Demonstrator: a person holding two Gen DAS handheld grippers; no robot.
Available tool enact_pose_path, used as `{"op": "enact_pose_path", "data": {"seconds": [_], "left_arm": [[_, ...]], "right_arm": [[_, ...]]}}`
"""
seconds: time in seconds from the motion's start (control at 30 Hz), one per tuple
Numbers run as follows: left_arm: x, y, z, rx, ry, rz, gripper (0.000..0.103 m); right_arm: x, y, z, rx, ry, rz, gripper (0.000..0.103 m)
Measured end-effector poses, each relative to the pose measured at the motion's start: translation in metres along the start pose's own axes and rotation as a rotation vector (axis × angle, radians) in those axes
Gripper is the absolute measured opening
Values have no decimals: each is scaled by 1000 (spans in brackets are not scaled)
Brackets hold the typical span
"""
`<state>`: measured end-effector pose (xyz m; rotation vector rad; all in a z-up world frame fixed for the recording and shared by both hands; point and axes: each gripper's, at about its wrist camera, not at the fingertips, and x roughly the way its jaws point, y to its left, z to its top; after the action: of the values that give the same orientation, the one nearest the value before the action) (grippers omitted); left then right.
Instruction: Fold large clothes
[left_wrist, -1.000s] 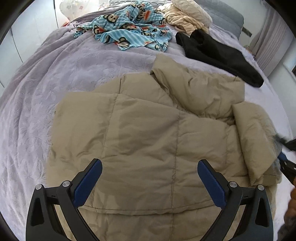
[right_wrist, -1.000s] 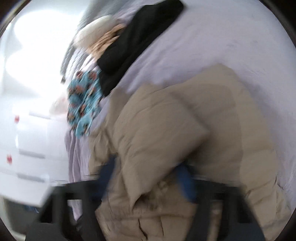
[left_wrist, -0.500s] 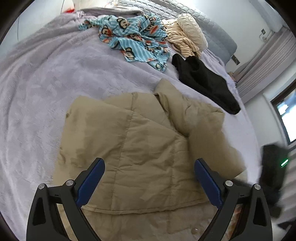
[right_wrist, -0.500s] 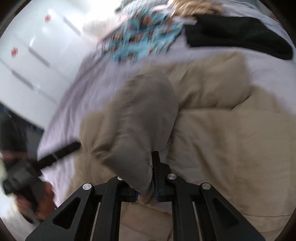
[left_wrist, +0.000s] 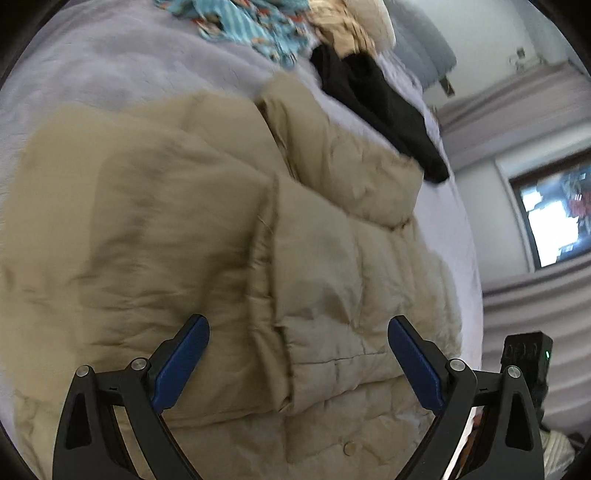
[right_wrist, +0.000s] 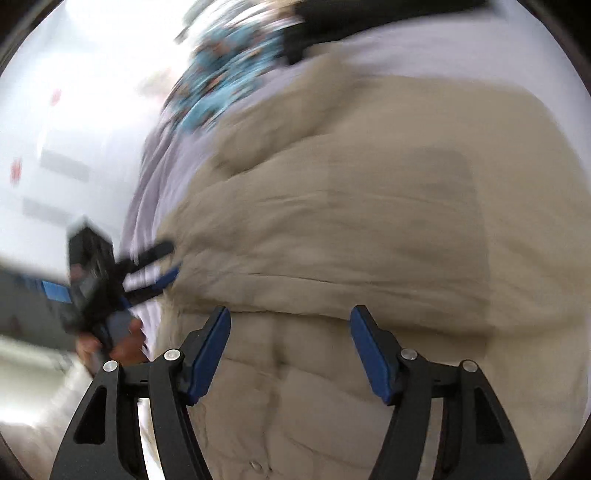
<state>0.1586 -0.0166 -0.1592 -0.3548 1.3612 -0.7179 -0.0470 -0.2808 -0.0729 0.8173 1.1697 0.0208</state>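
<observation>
Tan padded coat (left_wrist: 207, 229) lies flat on the bed (left_wrist: 122, 62), filling most of both wrist views. One sleeve (left_wrist: 332, 266) is folded across the body; it runs from the collar end down toward the near hem in the left wrist view. The coat's long axis runs roughly away from the cameras, collar end (left_wrist: 295, 107) far, hem with a snap button (left_wrist: 349, 448) near. Both views are blurred, so the fine seams are hard to tell.

Left gripper (left_wrist: 297, 363) hangs over the hem end, jaws wide, nothing between the pads; whether the tips touch the fabric cannot be told. Right gripper (right_wrist: 290, 347) is over the coat's near edge, jaws apart and just been opening, pads clear of the cloth, nothing held. The left gripper also shows in the right wrist view (right_wrist: 155, 266), at the coat's side edge, a hand (right_wrist: 110, 343) on it.

Beyond the coat: a black garment (left_wrist: 376, 99) near the collar, then a blue patterned cloth (left_wrist: 255, 29) and a beige pile (left_wrist: 347, 26). No containers in view.
</observation>
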Motion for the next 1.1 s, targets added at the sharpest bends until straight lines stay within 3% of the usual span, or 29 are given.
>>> {"op": "enact_pose_path", "data": {"seconds": [0.07,0.13,0.17,0.27,0.37,0.53,0.77,0.9,1.1], "left_arm": [[15,-13,1,37,29,20,80],[29,-25,3,65,78,46,15],[33,-31,3,60,89,48,12],[13,-46,0,88,2,35,12],[-16,-40,-4,78,-74,26,12],[-11,-7,-5,41,-34,97,12],[5,-8,-11,96,-27,197,13],[-13,-12,-6,129,-85,318,39],[-55,2,-3,145,-148,381,38]], "right_arm": [[-18,-45,-3,172,-40,32,71],[-30,-83,-7,333,-96,102,71],[-36,-100,-9,406,-133,152,71],[-40,-119,-7,500,-185,227,71],[-37,-114,7,480,-197,249,71],[-49,-115,26,428,-254,219,71],[-41,-156,22,496,-272,172,66],[-45,-149,23,474,-258,155,68],[-64,-128,5,425,-195,66,68]]}}
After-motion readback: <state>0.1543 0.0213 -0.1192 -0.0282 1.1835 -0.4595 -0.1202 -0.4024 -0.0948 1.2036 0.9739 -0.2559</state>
